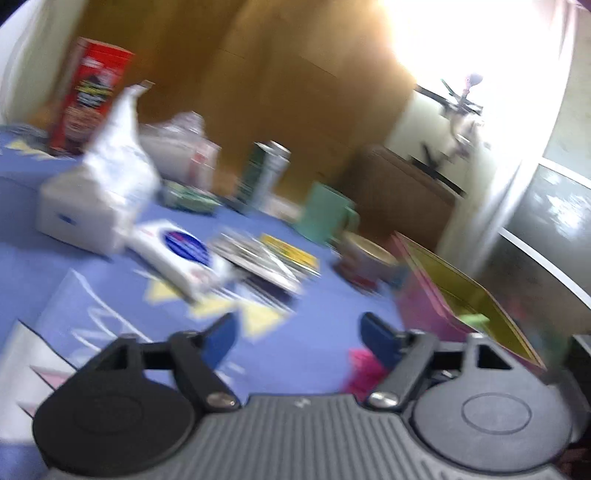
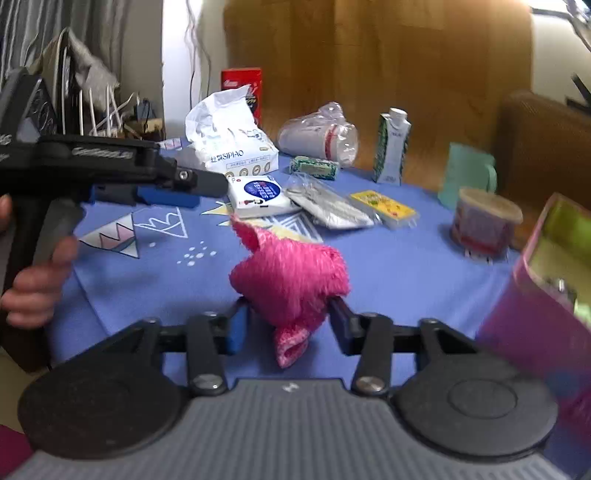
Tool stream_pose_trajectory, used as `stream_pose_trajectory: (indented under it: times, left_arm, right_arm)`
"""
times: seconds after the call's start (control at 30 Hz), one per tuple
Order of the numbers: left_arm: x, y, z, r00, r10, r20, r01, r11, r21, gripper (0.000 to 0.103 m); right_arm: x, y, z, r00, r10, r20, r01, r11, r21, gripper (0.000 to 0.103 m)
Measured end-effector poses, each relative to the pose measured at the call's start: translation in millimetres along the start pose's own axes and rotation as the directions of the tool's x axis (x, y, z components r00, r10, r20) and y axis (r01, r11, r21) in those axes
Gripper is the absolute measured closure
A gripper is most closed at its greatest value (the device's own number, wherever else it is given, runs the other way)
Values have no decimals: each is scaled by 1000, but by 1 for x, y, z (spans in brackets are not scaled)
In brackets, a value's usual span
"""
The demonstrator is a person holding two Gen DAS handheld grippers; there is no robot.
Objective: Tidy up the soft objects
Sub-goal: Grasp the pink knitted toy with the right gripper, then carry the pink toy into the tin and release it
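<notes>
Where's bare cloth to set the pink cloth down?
Free: blue tablecloth between the pink cloth, held by the right gripper, and the tub. Crowded: far side, from the tissue pack to the carton.

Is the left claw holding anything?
No, the left claw is open, with only the blue tablecloth between its fingers.

A wood-panelled wall (image 2: 388, 55) stands behind the table, which is covered by a blue patterned cloth (image 2: 388, 266). Grey curtains (image 2: 55, 22) hang at the left, beside a pale wall strip (image 2: 177, 55). A brown chair (image 2: 546, 147) sits at the right. Strong light floods from a window (image 1: 461, 40); the blurred white shape below it may be a drying rack (image 1: 458, 125).
</notes>
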State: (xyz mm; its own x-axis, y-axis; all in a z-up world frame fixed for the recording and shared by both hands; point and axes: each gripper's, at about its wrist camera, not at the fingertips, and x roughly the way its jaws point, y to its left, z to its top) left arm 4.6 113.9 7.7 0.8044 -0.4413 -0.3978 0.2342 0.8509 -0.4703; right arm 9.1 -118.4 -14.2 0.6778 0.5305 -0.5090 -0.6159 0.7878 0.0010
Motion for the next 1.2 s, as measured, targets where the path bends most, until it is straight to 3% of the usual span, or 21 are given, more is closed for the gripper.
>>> stream_pose_trajectory:
  times: [0.07, 0.23, 0.27, 0.4, 0.43, 0.47, 0.53, 0.6, 0.73, 0.87, 1.1, 1.17, 1.2]
  left_arm:
    - [2, -13, -5, 999, -34, -39, 34, 999, 7, 18]
    - [7, -41, -20, 993, -64, -104, 70, 996, 56, 19]
    - [10, -45, -22, 992, -53, -115, 61, 996, 68, 23]
    - [28, -52, -26, 983, -22, -181, 35, 997, 71, 53]
    - [32, -51, -27, 981, -21, -195, 34, 997, 63, 54]
    - [34, -51, -27, 980, -24, -197, 35, 998, 51, 55]
    - [34, -60, -24, 982, -12, -188, 26, 997, 70, 56]
    - [35, -75, -16, 985, -26, -171, 48, 991, 122, 56]
    - [49, -122, 4, 982, -124, -142, 152, 967, 206, 56]
    - [87, -171, 17, 952, -239, -191, 281, 930, 235, 55]
    - [174, -239, 7, 874, -327, -360, 415, 887, 202, 53]
    - [190, -254, 0, 865, -323, -384, 421, 884, 203, 51]
    - [198, -261, -4, 872, -299, -389, 403, 888, 220, 43]
  right_arm:
    - [-5, -2, -7, 1000, 7, 29, -9, 999, 49, 32]
    - [2, -3, -9, 999, 16, 36, -20, 992, 122, 32]
    - [-1, -3, -10, 999, 19, 39, -24, 992, 124, 32]
    - [7, -8, -9, 998, 48, 31, -52, 990, 128, 32]
    - [11, -6, -8, 999, 50, 17, -52, 992, 119, 33]
    - [12, -8, -9, 998, 65, 7, -65, 992, 107, 46]
    - [13, -8, -9, 997, 77, 5, -77, 993, 92, 60]
    - [6, -15, -12, 998, 61, 33, -64, 993, 97, 64]
    - [-28, -34, -10, 985, -46, 167, 24, 991, 130, 64]
    - [-65, -63, -13, 942, -215, 256, 176, 970, 167, 64]
    - [-107, -136, -39, 874, -446, 194, 378, 874, 307, 63]
    - [-116, -150, -47, 852, -496, 165, 424, 840, 338, 61]
    - [-119, -156, -51, 840, -519, 155, 445, 824, 350, 59]
